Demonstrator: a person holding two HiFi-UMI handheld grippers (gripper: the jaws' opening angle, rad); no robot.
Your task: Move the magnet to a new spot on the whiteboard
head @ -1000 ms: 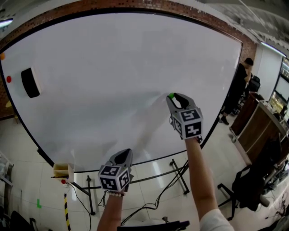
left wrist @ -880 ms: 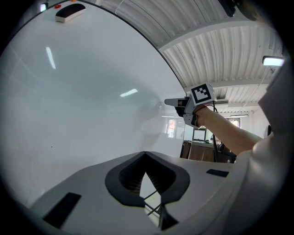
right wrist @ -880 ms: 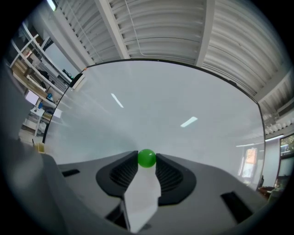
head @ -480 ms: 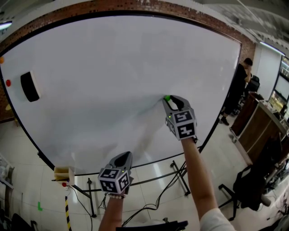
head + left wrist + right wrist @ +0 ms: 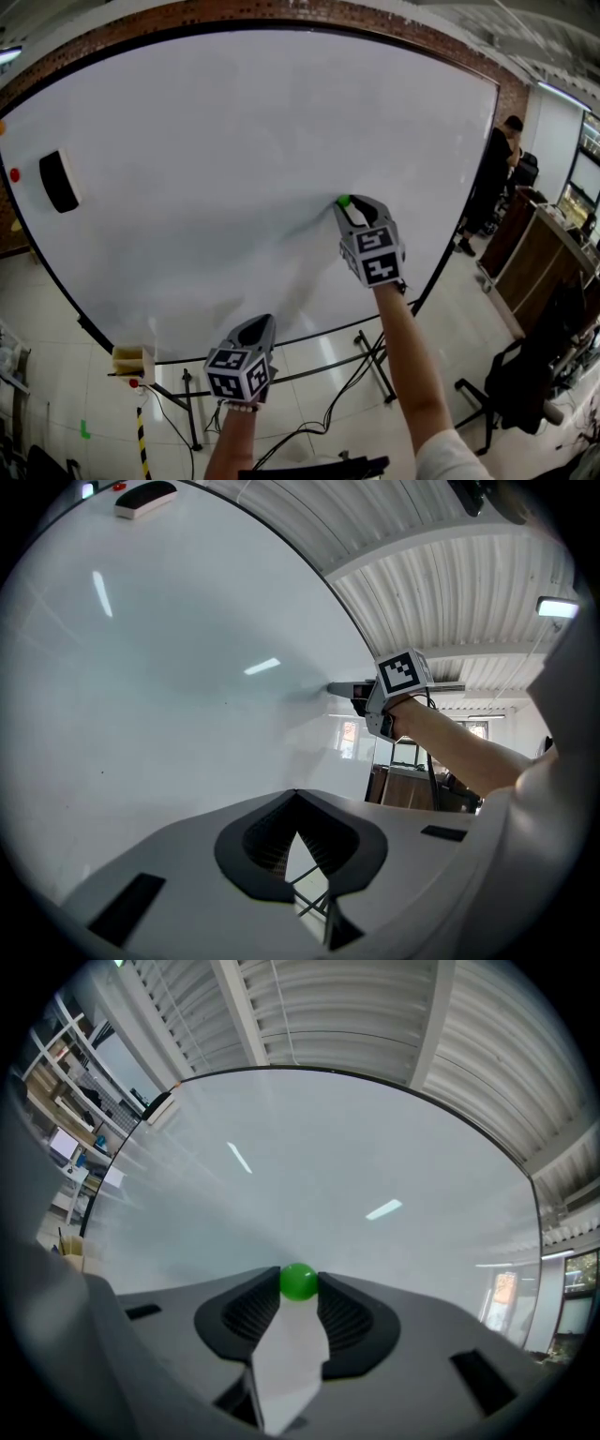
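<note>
A small green magnet (image 5: 344,201) (image 5: 299,1282) rests against the whiteboard (image 5: 234,141), right of its middle. My right gripper (image 5: 350,203) (image 5: 299,1284) points at the board with the magnet between its two tips; both tips still touch it while the jaws are opening. My left gripper (image 5: 256,324) (image 5: 297,797) hangs lower, near the board's bottom edge, with its tips together and nothing between them. In the left gripper view the right gripper (image 5: 349,690) shows from the side, its tip at the board.
A black eraser (image 5: 58,182) and a red magnet (image 5: 14,174) sit at the board's left edge. The board stand's legs (image 5: 367,361) and cables lie below. A person (image 5: 494,183) stands at the right, near a counter and a dark chair (image 5: 520,384).
The right gripper has slid a little to the left along the board with the green magnet. The left gripper dropped slightly, then held still.
</note>
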